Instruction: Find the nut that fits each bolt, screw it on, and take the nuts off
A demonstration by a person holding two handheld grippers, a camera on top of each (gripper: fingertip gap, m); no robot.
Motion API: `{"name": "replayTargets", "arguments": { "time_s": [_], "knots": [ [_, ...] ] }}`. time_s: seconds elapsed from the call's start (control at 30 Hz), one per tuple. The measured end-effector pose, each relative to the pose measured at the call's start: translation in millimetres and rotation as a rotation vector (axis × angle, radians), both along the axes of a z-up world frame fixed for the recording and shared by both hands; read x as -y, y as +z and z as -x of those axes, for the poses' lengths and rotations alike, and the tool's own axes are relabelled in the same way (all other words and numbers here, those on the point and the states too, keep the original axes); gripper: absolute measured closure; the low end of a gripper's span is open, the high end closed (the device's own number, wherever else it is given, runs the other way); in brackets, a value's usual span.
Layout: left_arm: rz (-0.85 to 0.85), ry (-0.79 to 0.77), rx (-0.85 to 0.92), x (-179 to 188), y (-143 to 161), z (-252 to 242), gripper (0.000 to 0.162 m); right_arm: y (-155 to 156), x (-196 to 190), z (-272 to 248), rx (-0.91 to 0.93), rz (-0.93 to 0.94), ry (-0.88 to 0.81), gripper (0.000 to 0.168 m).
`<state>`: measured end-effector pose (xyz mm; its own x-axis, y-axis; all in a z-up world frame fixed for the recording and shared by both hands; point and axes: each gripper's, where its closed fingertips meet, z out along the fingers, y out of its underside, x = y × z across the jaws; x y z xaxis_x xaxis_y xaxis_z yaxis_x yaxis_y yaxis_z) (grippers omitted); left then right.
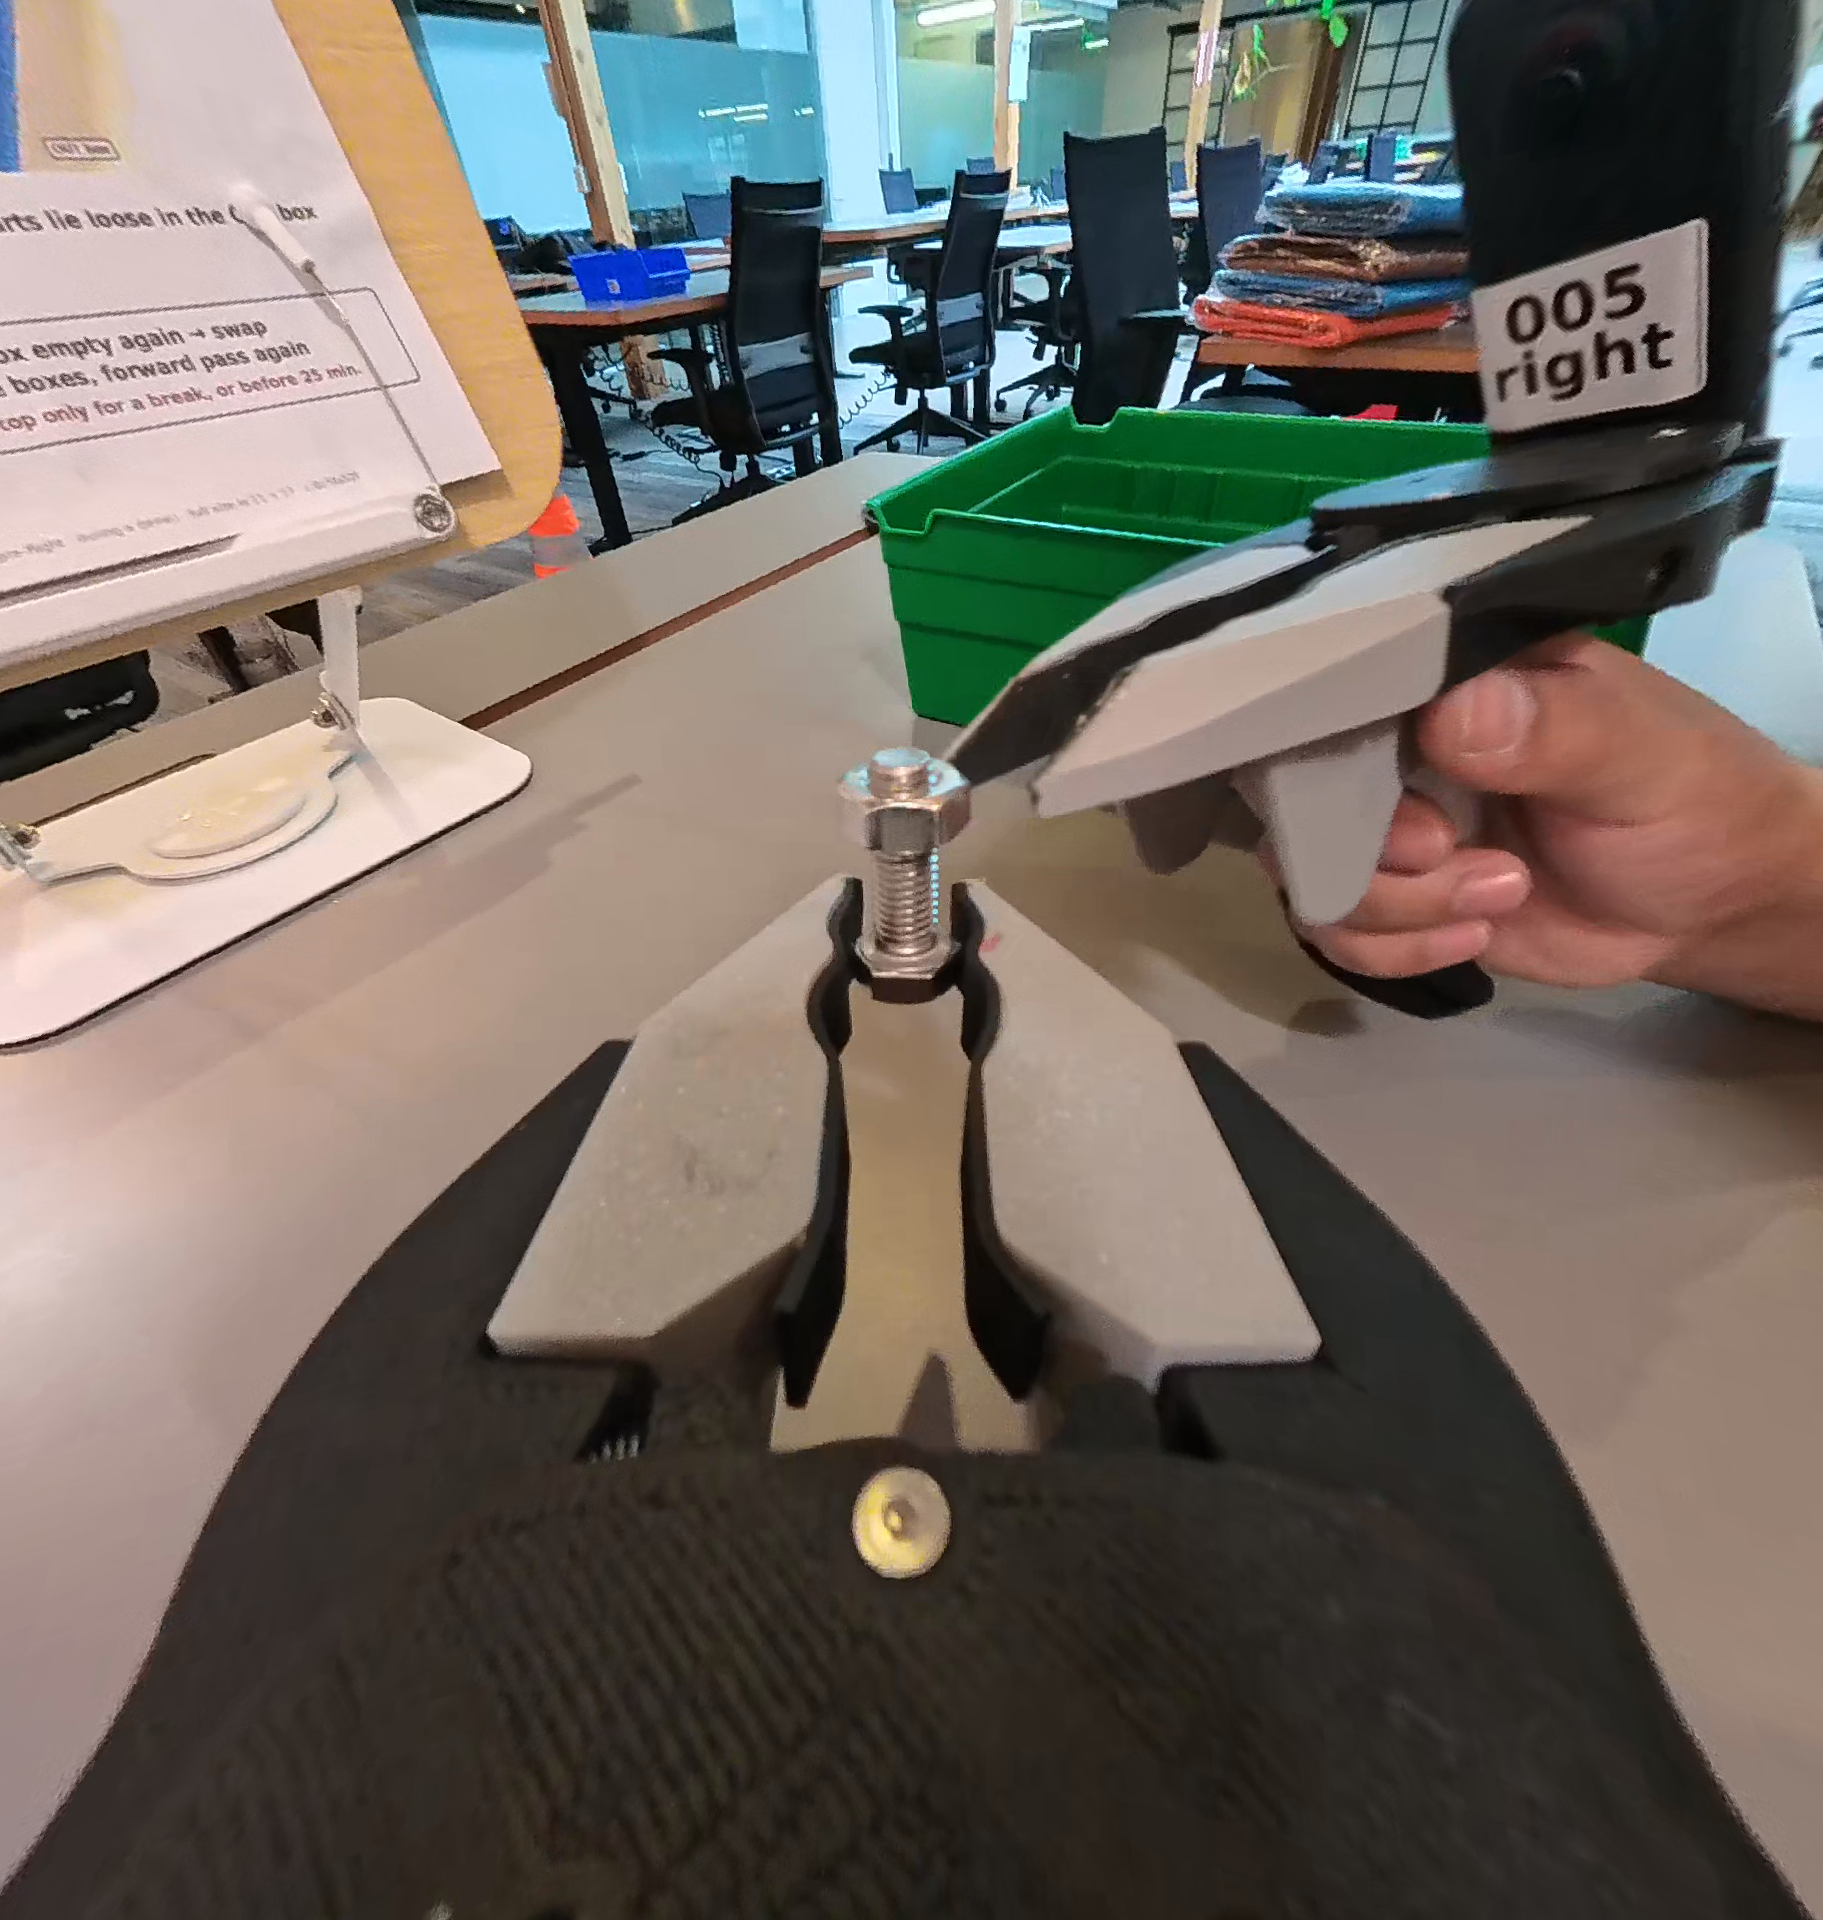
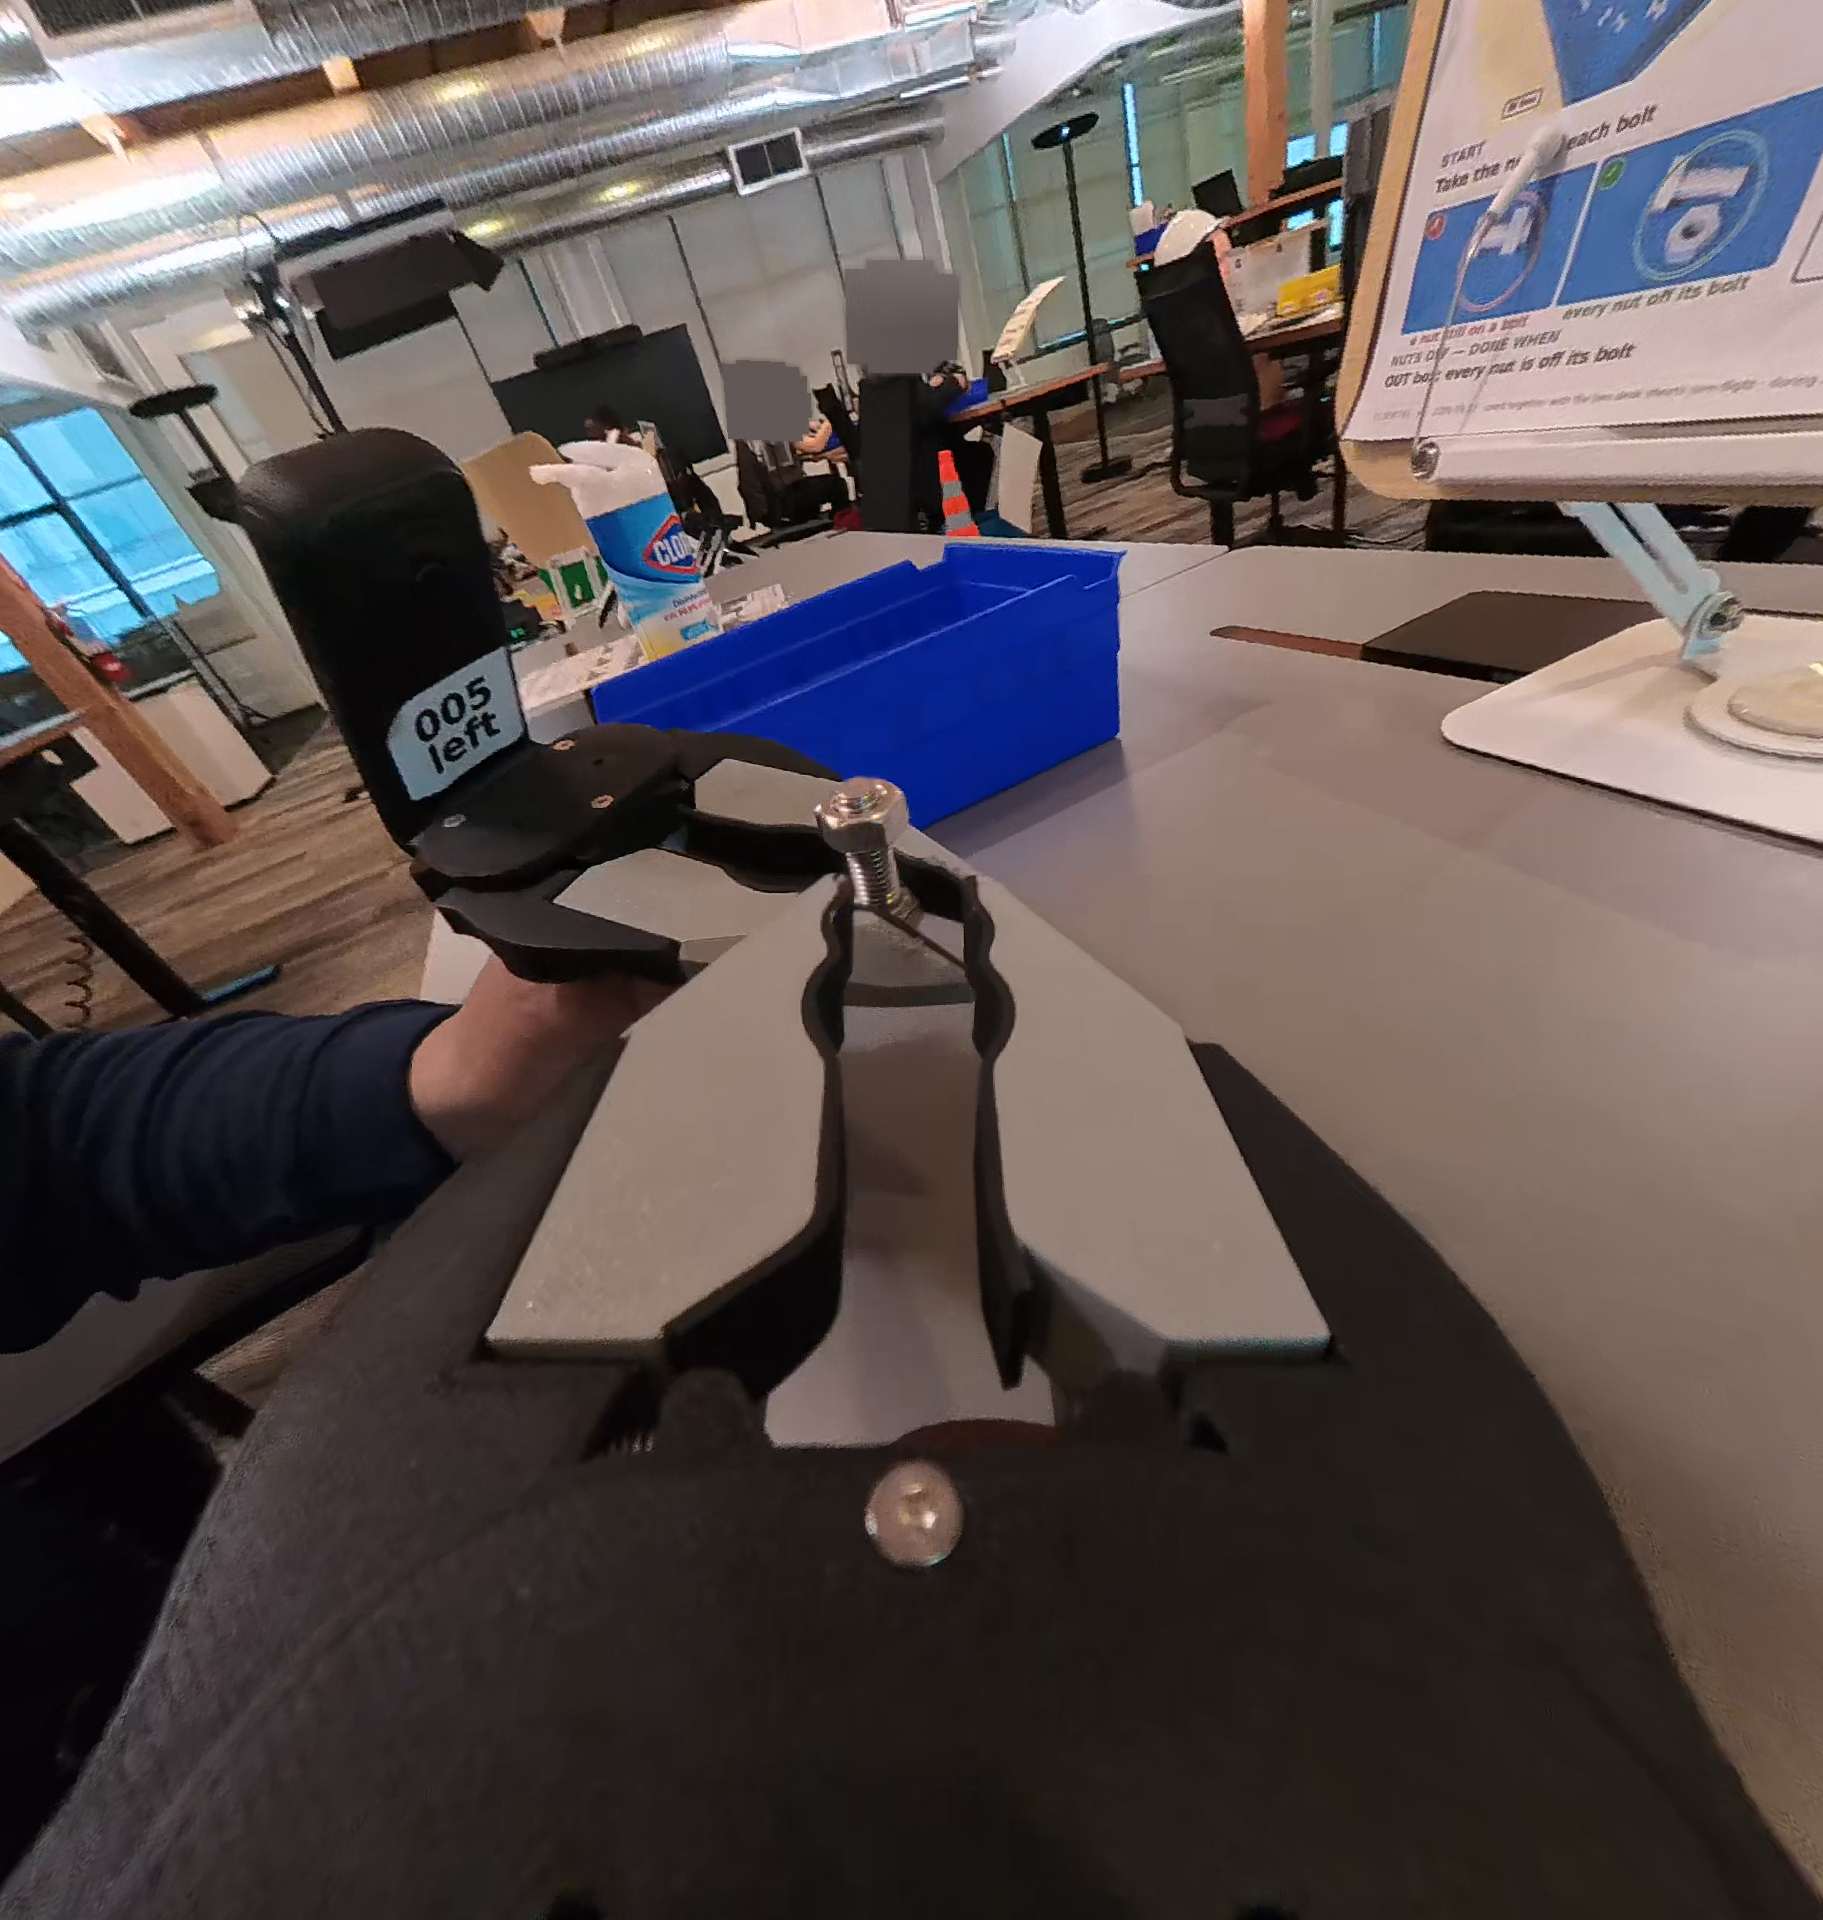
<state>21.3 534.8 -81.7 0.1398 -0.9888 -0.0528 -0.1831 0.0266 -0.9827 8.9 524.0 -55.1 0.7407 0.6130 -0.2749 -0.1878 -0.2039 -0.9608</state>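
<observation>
A silver bolt [image 1: 899, 896] stands upright, threads up. My left gripper [image 1: 902, 951] is shut on its hex head just above the grey table [image 1: 471, 1122]. A silver hex nut [image 1: 904, 805] sits at the top of the threads, with the bolt's end showing through it. My right gripper [image 1: 974, 777] comes in from the right, its tips at the nut's right side. In the right wrist view, my right gripper [image 2: 905, 902] has its jaws a narrow gap apart with nothing between them. The nut [image 2: 863, 812] and bolt [image 2: 874, 871] stand just beyond its tips.
A green bin [image 1: 990, 592] stands behind the bolt on the right. A blue bin [image 2: 886, 686] stands farther left, with a wipes canister [image 2: 649, 566] behind it. A white stand [image 1: 232, 821] holding an instruction sheet is at the left. A hand [image 1: 1613, 862] holds the right gripper. Both grippers' tips are close together, under 4 cm apart.
</observation>
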Motion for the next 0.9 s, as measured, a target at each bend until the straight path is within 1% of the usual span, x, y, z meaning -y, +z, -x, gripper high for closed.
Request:
{"name": "replayTargets", "arguments": {
  "time_s": [0.13,0.17,0.2,0.23,0.27,0.4,0.57,0.67,0.77,0.8,0.9],
  "knots": [
    [-0.012,-0.030,-0.014,7,-2,-3,0.148,-1,4,16,0.014,-0.018,0.063,0.141],
    [-0.021,-0.043,-0.020,10,-3,-5,0.148,-1,6,20,0.029,-0.025,0.074,0.141],
    [-0.027,-0.055,-0.023,14,-4,-6,0.148,-3,5,21,0.056,-0.026,0.062,0.142],
    [-0.030,-0.065,-0.022,17,-4,-7,0.148,-7,1,16,0.097,-0.022,0.020,0.149],
    [-0.033,-0.060,-0.023,17,-4,-7,0.148,-9,-2,10,0.116,-0.021,-0.006,0.145],
    [-0.030,-0.045,0.003,12,2,-3,0.148,-1,0,3,0.007,-0.004,0.025,0.143],
    [-0.054,-0.055,-0.020,16,-2,-5,0.147,1,4,13,0.030,-0.025,0.054,0.139],
    [-0.063,-0.069,-0.033,21,-4,-8,0.147,0,3,13,0.060,-0.036,0.031,0.142],
    [-0.038,-0.041,-0.021,12,-2,-4,0.148,2,0,-1,0.005,-0.007,0.006,0.140],
    [-0.023,-0.036,-0.013,9,-1,-2,0.148,2,-1,-6,-0.006,0.000,-0.011,0.142],
    [-0.002,-0.024,-0.001,4,1,1,0.148,7,1,-6,-0.004,-0.029,-0.007,0.142]
  ]
}}
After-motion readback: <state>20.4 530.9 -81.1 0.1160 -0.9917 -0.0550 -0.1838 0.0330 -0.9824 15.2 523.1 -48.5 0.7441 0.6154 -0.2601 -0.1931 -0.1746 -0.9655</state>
